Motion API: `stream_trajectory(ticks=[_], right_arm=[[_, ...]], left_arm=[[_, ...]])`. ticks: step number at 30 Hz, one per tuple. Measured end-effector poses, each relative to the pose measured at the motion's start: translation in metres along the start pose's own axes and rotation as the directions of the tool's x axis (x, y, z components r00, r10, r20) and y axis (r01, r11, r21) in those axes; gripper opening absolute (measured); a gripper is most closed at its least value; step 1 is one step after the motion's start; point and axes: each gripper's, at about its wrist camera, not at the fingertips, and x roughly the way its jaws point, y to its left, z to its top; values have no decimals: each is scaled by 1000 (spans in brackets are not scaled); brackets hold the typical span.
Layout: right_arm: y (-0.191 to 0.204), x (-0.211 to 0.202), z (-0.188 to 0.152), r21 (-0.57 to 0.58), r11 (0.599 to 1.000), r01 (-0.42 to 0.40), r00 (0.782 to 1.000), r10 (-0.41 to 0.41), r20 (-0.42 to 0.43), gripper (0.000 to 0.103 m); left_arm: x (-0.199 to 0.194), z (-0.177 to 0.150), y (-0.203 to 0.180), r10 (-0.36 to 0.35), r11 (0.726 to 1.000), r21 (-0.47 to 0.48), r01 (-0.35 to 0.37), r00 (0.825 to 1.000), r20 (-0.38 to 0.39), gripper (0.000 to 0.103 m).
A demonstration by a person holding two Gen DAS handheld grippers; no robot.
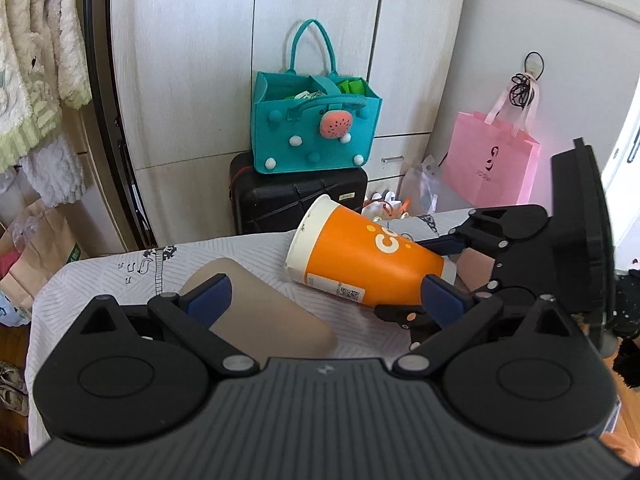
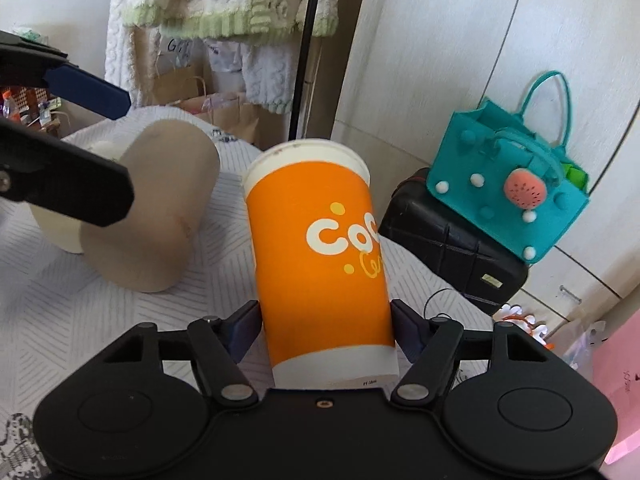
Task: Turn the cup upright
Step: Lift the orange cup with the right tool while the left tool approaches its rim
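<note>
An orange and white paper cup [image 1: 360, 258] lies tilted on its side above the white patterned table [image 1: 100, 280], its open rim to the left and raised. My right gripper [image 2: 326, 328] is shut on the cup [image 2: 320, 256] near its base, one blue pad on each side; in the left wrist view it [image 1: 444, 268] comes in from the right. My left gripper [image 1: 324, 300] is open and empty, just in front of the cup, over a beige cup. The beige cup [image 2: 152, 208] lies on its side left of the orange one.
Behind the table stand a black hard case [image 1: 298, 196] with a teal felt bag [image 1: 316, 128] on it, a pink paper bag [image 1: 492, 168], white wardrobe doors and hanging fleece clothes [image 1: 36, 60]. The table's far edge is close behind the cups.
</note>
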Motion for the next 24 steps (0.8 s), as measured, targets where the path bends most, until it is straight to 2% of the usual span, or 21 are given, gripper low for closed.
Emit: stream_trajectory(ticks=[5, 12, 18, 24], right_arm=[[10, -32, -4, 19, 1000, 24, 999, -24, 24, 73], [39, -69, -20, 9, 998, 58, 998, -58, -7, 73], [60, -86, -40, 63, 992, 106, 994, -104, -35, 73], [73, -101, -53, 92, 989, 112, 992, -107, -61, 73]], left_arm=[[-19, -6, -8, -5, 1000, 16, 5, 1000, 16, 102], [-42, -26, -21, -20, 999, 51, 19, 1000, 15, 102], [-64, -38, -24, -28, 998, 62, 26, 999, 26, 102], [-78, -50, -26, -49, 996, 73, 48, 999, 17, 102]])
